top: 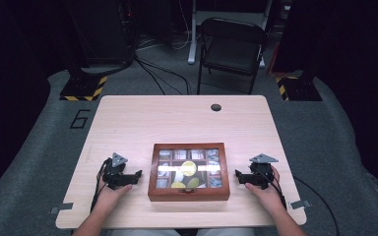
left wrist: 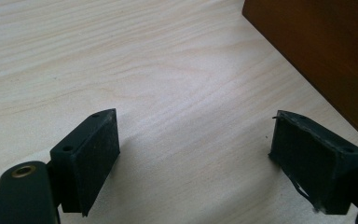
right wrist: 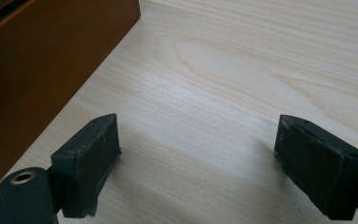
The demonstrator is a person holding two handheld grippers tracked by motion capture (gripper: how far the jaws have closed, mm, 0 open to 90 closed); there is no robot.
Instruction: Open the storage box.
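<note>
A brown wooden box (top: pixel 188 171) with a glass lid sits near the table's front edge, its lid down; through the glass I see several compartments with packets inside. My left gripper (top: pixel 128 178) rests on the table just left of the box, jaws wide apart and nothing between them. In the left gripper view the gripper (left wrist: pixel 193 156) faces bare wood, with the box's side wall (left wrist: pixel 326 51) at the upper right. My right gripper (top: pixel 242 177) rests just right of the box, also open and empty. In the right gripper view the gripper (right wrist: pixel 198 161) has the box wall (right wrist: pixel 42 70) on its left.
The light wooden table (top: pixel 177 120) has a round cable hole (top: pixel 216 107) near its far edge. A black folding chair (top: pixel 230 46) stands on the floor beyond the table. Two metal clips (top: pixel 300 204) sit at the front corners.
</note>
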